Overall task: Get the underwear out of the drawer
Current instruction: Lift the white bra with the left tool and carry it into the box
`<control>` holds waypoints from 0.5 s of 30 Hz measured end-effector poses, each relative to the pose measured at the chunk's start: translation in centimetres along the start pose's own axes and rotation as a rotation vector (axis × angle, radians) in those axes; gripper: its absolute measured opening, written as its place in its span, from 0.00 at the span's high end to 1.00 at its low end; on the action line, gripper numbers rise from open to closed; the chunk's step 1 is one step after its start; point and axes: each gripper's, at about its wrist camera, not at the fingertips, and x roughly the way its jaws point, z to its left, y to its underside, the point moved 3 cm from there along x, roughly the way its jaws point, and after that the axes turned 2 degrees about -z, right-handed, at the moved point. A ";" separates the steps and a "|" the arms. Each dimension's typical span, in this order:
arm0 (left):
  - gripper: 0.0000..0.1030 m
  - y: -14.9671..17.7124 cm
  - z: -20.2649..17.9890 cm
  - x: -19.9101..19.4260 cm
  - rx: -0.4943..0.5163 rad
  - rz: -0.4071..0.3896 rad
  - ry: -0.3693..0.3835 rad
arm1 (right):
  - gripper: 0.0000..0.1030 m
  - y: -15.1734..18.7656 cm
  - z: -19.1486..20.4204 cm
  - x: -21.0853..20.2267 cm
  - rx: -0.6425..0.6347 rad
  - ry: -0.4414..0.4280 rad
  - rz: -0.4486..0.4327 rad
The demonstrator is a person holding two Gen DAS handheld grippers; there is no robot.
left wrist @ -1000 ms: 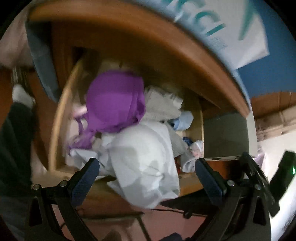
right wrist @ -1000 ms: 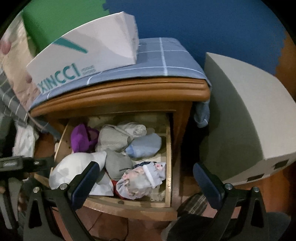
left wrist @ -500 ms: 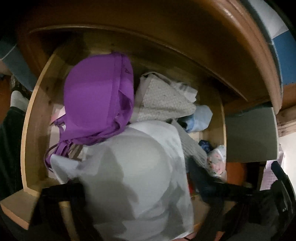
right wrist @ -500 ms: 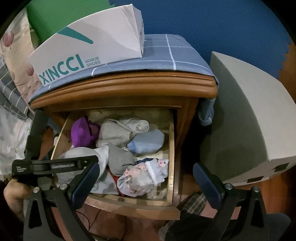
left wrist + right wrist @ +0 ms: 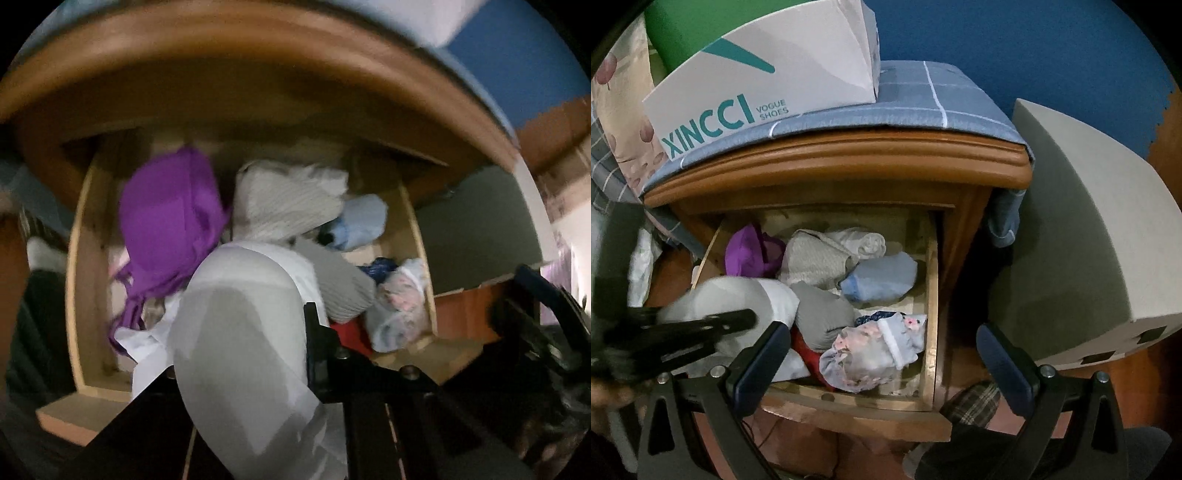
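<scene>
Now left gripper (image 5: 243, 369) pinches white underwear (image 5: 240, 332) (drawer (image 5: 932, 295) open)

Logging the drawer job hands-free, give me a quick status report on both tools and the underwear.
Left tool just closed, shut on white garment at open drawer front-left corner. Right tool open, empty, above drawer front. Purple bra lies against the garment.

Varnished wood drawer (image 5: 932, 295); soft cloth underwear (image 5: 875, 350); ribbed knit bundle (image 5: 284, 206).
</scene>
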 end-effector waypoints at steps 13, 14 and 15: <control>0.92 -2.0 -5.7 -16.9 0.313 -0.387 -0.125 | 0.00 -0.6 -0.2 -1.1 0.035 0.029 -0.102; 0.92 -2.6 -6.2 -18.7 0.335 -0.425 -0.133 | 0.00 -0.6 -0.1 -1.1 0.030 0.029 -0.104; 0.92 -3.4 -6.7 -20.5 0.352 -0.466 -0.141 | 0.00 -0.6 0.0 -1.1 0.027 0.027 -0.107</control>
